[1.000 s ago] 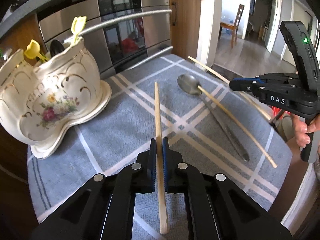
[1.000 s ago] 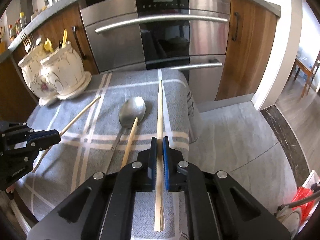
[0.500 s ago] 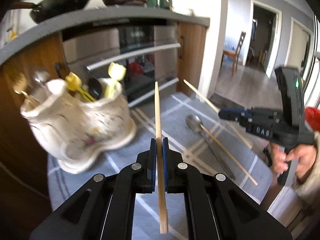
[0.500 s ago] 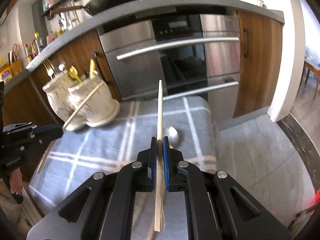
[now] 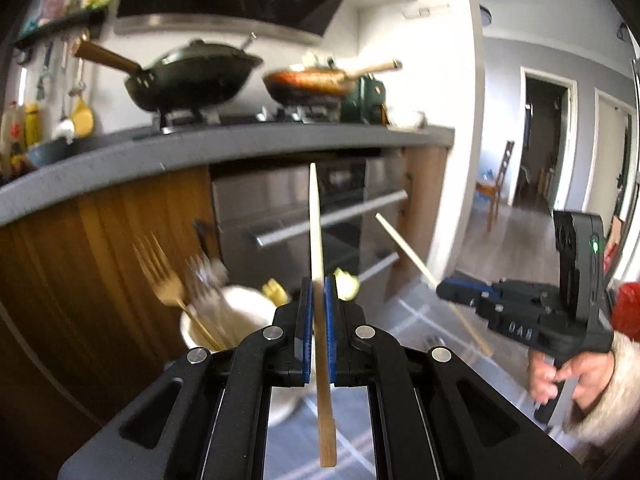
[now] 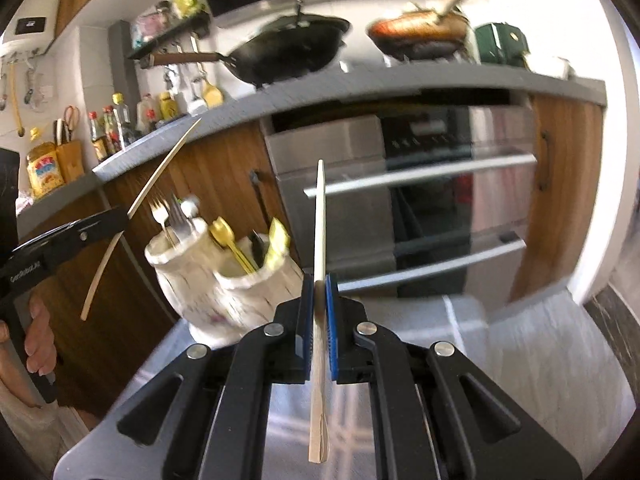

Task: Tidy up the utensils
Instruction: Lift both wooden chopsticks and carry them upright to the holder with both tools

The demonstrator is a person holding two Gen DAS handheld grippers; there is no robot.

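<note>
My left gripper (image 5: 318, 284) is shut on a wooden chopstick (image 5: 316, 220) that points up and away. Below and just behind its fingers stands the white ceramic utensil holder (image 5: 240, 304), blurred and partly hidden, with a gold fork (image 5: 164, 276) and yellow-handled pieces in it. My right gripper (image 6: 319, 282) is shut on a second chopstick (image 6: 320, 208). The holder (image 6: 224, 292) sits left of that chopstick, holding forks and yellow utensils. Each gripper shows in the other's view: the right one (image 5: 440, 290) at the right, the left one (image 6: 124, 216) at the left, both lifted above the cloth.
A grey checked cloth (image 6: 500, 340) covers the table under both grippers. Behind it are a steel oven (image 6: 420, 184) with bar handles and wooden cupboards (image 5: 100, 248). A black wok (image 5: 192, 76) and a pan (image 5: 312, 80) stand on the grey counter. A hand (image 5: 560, 372) grips the right handle.
Both grippers have risen off the cloth with their chopsticks and tilted upward. The holder has dropped lower in both views, and the counter with its pans has come into sight.
</note>
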